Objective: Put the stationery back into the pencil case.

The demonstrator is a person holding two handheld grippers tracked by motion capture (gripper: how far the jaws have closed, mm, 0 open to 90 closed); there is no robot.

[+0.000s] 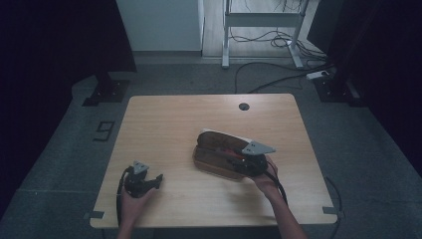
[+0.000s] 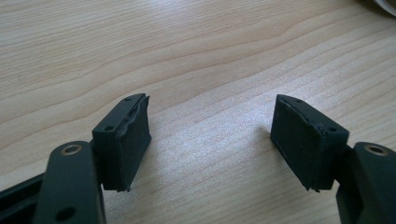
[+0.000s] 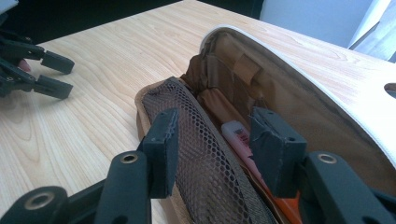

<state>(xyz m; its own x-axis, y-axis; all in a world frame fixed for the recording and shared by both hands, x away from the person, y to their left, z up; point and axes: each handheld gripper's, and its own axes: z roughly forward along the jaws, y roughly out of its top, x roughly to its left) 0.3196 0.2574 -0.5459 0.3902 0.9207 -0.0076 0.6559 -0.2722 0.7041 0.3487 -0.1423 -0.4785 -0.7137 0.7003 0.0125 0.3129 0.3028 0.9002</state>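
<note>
While the pouch lies open on the table, notes run as follows.

Pouch: tan zip case [image 1: 219, 155], right of centre on the table [image 1: 164, 124], its lid [image 3: 299, 88] swung up on the far side.
Long axis: runs from near-right to far-left in the high view; in the right gripper view it runs straight away along the jaws.
Right gripper: [image 3: 212, 149] directly over the pouch mouth, jaws part open, straddling the mesh pocket [image 3: 205, 154]; pads press on nothing I can see.
Left gripper: [image 2: 210, 140] well apart from the pouch, low over bare wood, jaws wide, nothing between.
Nearer hand: the right, by far.
Contents: 1 pale tube or eraser [image 3: 238, 135] and 1 orange item [image 3: 285, 210] in the main trough; others unclear.
</note>
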